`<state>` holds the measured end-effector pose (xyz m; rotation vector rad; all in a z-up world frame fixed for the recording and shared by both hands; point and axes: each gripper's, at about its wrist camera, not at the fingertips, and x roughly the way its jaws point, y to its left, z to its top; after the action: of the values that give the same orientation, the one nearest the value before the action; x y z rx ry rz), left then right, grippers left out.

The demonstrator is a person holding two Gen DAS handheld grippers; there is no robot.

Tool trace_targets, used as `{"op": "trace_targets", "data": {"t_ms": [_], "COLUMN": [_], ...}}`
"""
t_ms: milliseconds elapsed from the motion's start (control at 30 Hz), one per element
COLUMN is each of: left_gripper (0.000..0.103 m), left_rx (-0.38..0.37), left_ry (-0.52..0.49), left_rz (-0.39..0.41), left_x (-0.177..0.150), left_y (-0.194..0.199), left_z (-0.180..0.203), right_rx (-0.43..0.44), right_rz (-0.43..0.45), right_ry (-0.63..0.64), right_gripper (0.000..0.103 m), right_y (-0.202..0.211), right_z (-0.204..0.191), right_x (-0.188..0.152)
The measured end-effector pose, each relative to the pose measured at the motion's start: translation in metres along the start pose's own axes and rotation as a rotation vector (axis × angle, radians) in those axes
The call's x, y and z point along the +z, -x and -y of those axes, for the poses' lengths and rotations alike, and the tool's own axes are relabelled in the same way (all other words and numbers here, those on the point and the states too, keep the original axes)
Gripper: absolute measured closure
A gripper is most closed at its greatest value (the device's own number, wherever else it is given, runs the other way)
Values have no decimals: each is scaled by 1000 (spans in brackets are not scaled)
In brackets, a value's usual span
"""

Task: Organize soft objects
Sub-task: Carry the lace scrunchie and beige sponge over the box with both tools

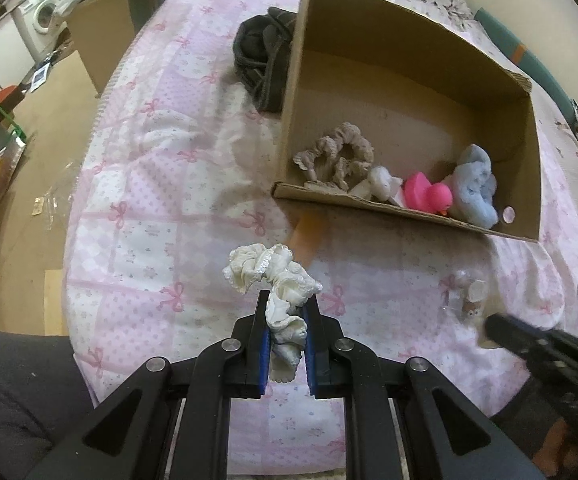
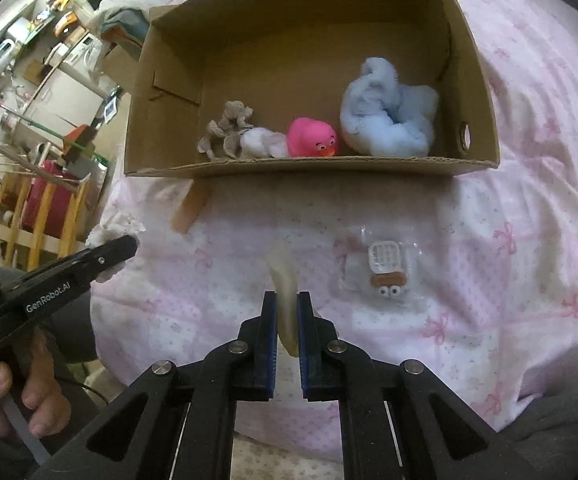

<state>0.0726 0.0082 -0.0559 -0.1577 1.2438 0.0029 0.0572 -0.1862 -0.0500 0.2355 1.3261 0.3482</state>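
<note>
My left gripper (image 1: 287, 300) is shut on a white frilly scrunchie (image 1: 277, 280) and holds it above the pink bedspread, in front of the cardboard box (image 1: 409, 216). My right gripper (image 2: 287, 300) is shut on a pale cream soft strip (image 2: 283, 280), blurred, just short of the box (image 2: 309, 166). In the box lie a beige scrunchie (image 2: 227, 130), a small white soft object (image 2: 259, 142), a pink rubber duck (image 2: 313, 138) and a light blue fluffy cloth (image 2: 387, 114). The left gripper also shows at the left of the right wrist view (image 2: 117, 252).
A small packaged item with eyes (image 2: 387, 268) lies on the bed right of my right gripper. A dark grey garment (image 1: 261, 56) sits left of the box. A tan tape strip (image 2: 193, 206) hangs off the box front. The bed edge drops to the floor at left.
</note>
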Motion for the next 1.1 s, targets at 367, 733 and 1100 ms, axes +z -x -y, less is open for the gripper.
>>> {"op": "trace_targets", "data": {"t_ms": [367, 733, 1100], "left_gripper": [90, 90, 90], "left_rx": [49, 60, 44], "left_ry": [-19, -68, -110], "left_rz": [1, 169, 282], "left_x": [-3, 10, 67], "left_y": [-5, 46, 68], "left_z": [-1, 11, 30], "right_rx": [55, 153, 225], "right_rz": [49, 166, 347], "right_ry": [19, -27, -65], "right_gripper": [93, 93, 93], "right_y": [6, 40, 83], "right_z": [2, 6, 21], "right_x": [17, 27, 83]}}
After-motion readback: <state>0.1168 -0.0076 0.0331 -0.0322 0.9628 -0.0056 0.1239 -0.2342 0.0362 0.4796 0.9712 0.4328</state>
